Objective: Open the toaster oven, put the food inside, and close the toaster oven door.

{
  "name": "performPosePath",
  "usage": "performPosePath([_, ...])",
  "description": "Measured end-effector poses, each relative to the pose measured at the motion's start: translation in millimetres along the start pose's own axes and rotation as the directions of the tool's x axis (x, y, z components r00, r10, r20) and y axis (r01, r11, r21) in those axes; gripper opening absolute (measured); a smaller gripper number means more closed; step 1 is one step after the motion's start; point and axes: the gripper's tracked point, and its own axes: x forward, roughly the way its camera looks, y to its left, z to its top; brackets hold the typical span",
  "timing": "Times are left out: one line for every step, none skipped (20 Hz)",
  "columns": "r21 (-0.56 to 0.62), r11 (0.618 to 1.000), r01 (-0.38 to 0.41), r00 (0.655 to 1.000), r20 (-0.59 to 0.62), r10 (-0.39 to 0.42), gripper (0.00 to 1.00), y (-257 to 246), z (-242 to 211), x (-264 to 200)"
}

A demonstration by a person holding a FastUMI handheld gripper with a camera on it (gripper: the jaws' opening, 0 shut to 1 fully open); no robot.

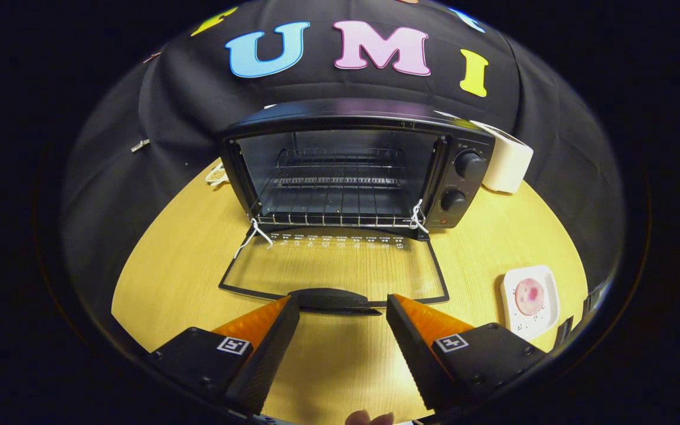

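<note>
Your tool (343,307) is spread wide with nothing held between its fingers (272,330), hovering low over a pale wooden counter (157,260). Just ahead of the fingertips, and partly between them, lies the dark handle (334,299) of the toaster oven door (337,265); the fingers sit to either side of it, and you cannot tell from this view whether either one touches it. The glass door is dropped fully down and lies flat toward you, the wood grain showing through it. Beyond the door stands the black toaster oven (355,168), its mouth open to you, with a wire rack (334,203) inside and nothing resting on the rack. White string (254,233) is tied at the two lower front corners of the oven, where the door hinges. Two round knobs (468,164) sit one above the other on the oven's panel, on your right side. The food (529,296), a round pink item, rests on a small white square plate (543,316) on the counter, off to the right of the open door and just beyond your right finger, well apart from the oven's mouth. A white boxy object (508,162) stands behind the oven on its right, against the black cloth wall (139,130). A fingertip (369,418) of your hand shows at the tool's base.
</note>
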Motion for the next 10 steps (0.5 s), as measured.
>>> performPosePath([-0.002, 1.0, -0.015, 1.0, 0.011, 0.015, 0.97, -3.3, 5.1, -6.0])
performPosePath([0.002, 0.999, -0.034, 0.999, 0.026, 0.034, 0.98, -7.1, 13.2, -12.1])
performPosePath([0.011, 0.998, -0.054, 0.998, 0.039, 0.054, 0.98, -12.5, 22.2, -19.6])
performPosePath([0.018, 0.998, -0.066, 0.997, 0.051, 0.066, 0.97, -22.6, 29.9, -28.0])
performPosePath([0.025, 0.997, -0.072, 0.995, 0.067, 0.07, 0.98, -35.5, 39.6, -36.1])
performPosePath([0.03, 0.997, -0.074, 0.994, 0.087, 0.071, 0.98, -49.6, 49.6, -45.2])
performPosePath([0.035, 0.997, -0.074, 0.992, 0.109, 0.07, 0.98, -64.6, 60.6, -54.5])
performPosePath([0.036, 0.997, -0.072, 0.989, 0.133, 0.067, 0.98, -80.6, 70.6, -63.5])
performPosePath([0.034, 0.997, -0.066, 0.986, 0.156, 0.06, 0.98, -98.4, 80.0, -71.8])
performPosePath([0.031, 0.998, -0.057, 0.984, 0.172, 0.051, 0.98, -116.2, 86.4, -78.6])
